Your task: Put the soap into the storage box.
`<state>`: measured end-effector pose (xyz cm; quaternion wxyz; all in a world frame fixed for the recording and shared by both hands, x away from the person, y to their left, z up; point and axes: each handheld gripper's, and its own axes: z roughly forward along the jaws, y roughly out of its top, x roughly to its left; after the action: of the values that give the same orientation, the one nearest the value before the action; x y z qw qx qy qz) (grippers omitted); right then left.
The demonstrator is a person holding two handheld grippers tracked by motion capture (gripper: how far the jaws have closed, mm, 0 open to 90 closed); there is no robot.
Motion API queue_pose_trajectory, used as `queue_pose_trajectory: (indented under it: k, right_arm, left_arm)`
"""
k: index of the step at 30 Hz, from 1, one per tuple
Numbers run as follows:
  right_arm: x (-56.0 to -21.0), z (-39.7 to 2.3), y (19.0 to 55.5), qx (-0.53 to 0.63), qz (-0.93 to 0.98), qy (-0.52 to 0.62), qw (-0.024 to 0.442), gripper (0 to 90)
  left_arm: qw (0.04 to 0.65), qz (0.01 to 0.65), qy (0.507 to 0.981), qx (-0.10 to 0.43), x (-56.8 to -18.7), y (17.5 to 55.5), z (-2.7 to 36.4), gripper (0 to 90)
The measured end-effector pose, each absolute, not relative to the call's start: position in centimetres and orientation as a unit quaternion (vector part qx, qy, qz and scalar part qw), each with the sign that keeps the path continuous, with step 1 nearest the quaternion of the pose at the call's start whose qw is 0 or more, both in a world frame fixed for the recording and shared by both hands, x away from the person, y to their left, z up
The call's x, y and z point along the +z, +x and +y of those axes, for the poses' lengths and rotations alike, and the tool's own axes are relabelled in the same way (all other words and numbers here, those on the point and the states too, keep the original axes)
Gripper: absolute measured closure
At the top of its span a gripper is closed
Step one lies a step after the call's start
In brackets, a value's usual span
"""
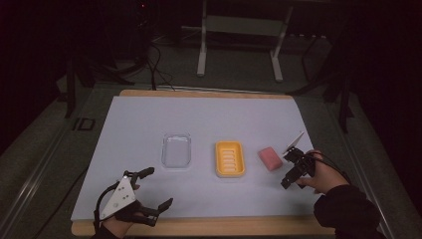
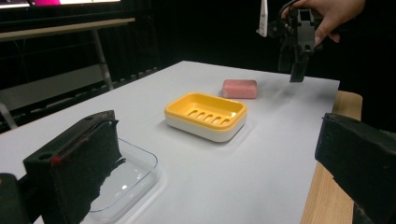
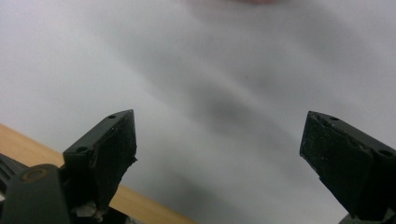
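A pink bar of soap (image 1: 270,158) lies on the white sheet, right of a yellow soap dish (image 1: 230,159) with a slotted floor. Left of the dish lies a clear plastic tray (image 1: 176,150). My right gripper (image 1: 287,175) hovers just right of the soap, tilted down. In the right gripper view its jaws (image 3: 219,154) stand wide open over bare sheet, with nothing between them. My left gripper (image 1: 159,186) rests open near the front left edge. Its own view looks past the clear tray (image 2: 126,182) to the dish (image 2: 205,115), the soap (image 2: 239,88) and the right gripper (image 2: 292,60).
The white sheet (image 1: 149,119) covers a wooden table whose edge (image 1: 199,226) shows along the front. A metal stand (image 1: 239,45) and cables sit on the dark floor beyond the table's far side.
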<state>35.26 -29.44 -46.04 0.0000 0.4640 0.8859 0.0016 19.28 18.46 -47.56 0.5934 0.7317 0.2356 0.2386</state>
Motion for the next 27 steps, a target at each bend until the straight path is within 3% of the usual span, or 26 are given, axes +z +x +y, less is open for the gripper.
queue_pose_trajectory:
  k: [8, 27]
  right_arm:
    - [-45.5, -28.7, 36.1, 0.024, 0.882, 0.47, -0.004, 10.7]
    - [-45.6, -26.3, 39.4, 0.131, 0.868, 0.477, 0.055, 14.6]
  left_arm:
    - [0.593, 0.236, 0.732, 0.239, -47.6, 19.3, 18.5, 0.6]
    - [0.593, 0.235, 0.733, 0.237, -47.6, 19.3, 18.5, 0.6]
